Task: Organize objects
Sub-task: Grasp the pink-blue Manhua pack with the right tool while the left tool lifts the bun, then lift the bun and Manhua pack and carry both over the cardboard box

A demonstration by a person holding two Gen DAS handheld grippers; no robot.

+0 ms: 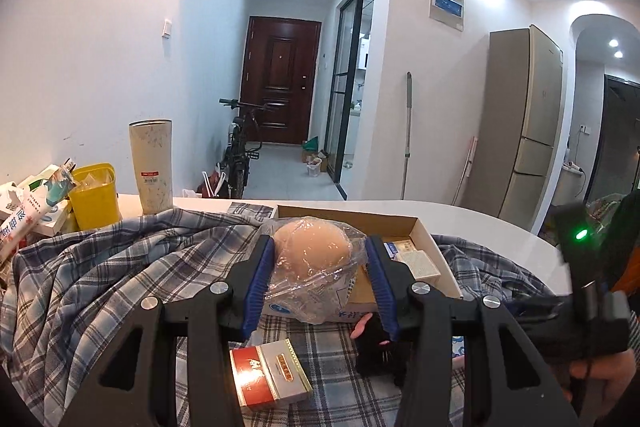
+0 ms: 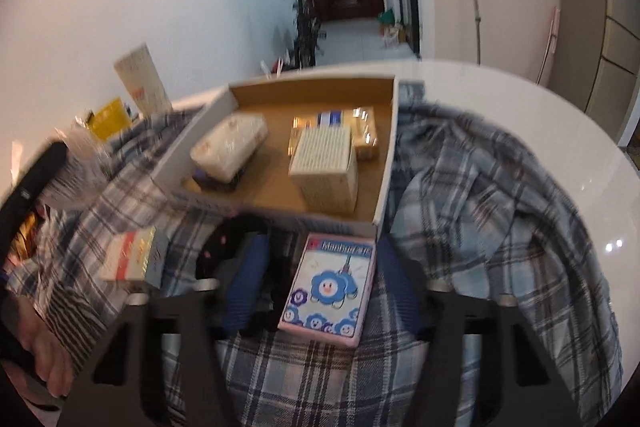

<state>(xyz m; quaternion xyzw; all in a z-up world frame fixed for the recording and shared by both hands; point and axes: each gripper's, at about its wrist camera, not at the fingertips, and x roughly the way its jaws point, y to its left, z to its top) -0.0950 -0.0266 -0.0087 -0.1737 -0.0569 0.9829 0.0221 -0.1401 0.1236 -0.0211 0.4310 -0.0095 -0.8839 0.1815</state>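
The left gripper (image 1: 319, 241) is clamped on the wrapped bun (image 1: 310, 251), blue pads squeezing its crinkled film from both sides, holding it just in front of the cardboard box (image 1: 400, 223). That bun looks light and soft, and the film slippery, so a firm squeeze could dent it; the grip across the widest part looks like the safe one. Over on the other side, the right gripper (image 2: 320, 247) has its fingers apart, straddling the pink card box (image 2: 330, 291), which lies flat on the plaid shirt (image 2: 480, 187) right against the cardboard box's near wall. Stiff, flat and light by the look of it, it is best pinched across its long edges. In the way are a black object (image 2: 224, 251) crowding the left finger, a red-and-white pack (image 1: 270, 375) nearby, and a cream pouch (image 2: 230, 145) and ribbed carton (image 2: 324, 167) already filling much of the box floor.
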